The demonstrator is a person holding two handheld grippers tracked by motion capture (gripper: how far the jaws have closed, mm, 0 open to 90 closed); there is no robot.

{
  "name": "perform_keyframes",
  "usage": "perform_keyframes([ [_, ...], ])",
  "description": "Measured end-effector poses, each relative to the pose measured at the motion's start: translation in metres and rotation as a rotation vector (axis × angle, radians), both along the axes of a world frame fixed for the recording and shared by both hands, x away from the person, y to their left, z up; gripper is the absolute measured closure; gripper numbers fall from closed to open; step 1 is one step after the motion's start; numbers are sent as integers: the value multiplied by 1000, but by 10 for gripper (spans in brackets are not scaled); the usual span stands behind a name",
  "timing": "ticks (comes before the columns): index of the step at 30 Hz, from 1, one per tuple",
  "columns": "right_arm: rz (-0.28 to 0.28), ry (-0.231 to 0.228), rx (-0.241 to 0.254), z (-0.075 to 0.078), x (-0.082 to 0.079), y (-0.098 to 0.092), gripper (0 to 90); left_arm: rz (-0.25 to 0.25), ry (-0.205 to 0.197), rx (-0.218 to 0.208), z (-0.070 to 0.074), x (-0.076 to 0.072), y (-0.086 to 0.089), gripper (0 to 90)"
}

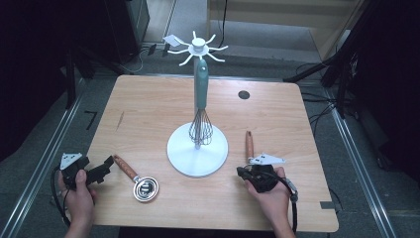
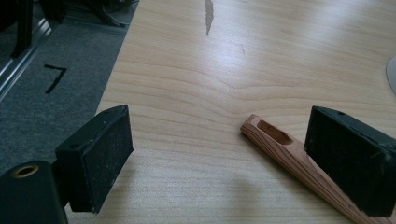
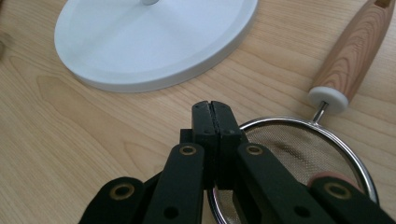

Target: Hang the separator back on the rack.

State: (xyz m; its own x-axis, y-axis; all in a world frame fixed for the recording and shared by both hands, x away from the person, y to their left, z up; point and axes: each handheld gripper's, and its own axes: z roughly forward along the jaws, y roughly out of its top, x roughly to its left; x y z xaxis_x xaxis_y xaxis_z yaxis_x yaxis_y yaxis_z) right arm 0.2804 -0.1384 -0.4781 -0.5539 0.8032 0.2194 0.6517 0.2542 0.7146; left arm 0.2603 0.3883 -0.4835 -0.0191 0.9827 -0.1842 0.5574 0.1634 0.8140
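Observation:
A white hook stand rises mid-table, and a teal-handled whisk hangs from its top. Left of the base lies a small metal scoop with a wooden handle. My left gripper is open at that handle's end; the handle runs under one pad of the left gripper, touching neither. A mesh strainer with a wooden handle lies right of the base. My right gripper hovers over its bowl, and the right gripper is shut, pads together.
The stand's round base lies just beyond the right gripper. A dark round hole marks the table's far right. Grey floor with metal rails runs along the left edge, and cables lie behind the table.

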Motion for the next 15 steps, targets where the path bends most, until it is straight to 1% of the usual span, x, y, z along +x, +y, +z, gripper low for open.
perform_keyframes([
  [8, -27, 9, -15, 0, -2, -17, 900, 0, 1, 1, 0, 0, 0, 80],
  [13, -37, 18, -53, -1, -3, -27, 900, 0, 1, 3, 0, 0, 0, 80],
  [15, -40, 29, -65, -2, -4, -30, 900, -1, 3, 3, 0, 0, 0, 79],
])
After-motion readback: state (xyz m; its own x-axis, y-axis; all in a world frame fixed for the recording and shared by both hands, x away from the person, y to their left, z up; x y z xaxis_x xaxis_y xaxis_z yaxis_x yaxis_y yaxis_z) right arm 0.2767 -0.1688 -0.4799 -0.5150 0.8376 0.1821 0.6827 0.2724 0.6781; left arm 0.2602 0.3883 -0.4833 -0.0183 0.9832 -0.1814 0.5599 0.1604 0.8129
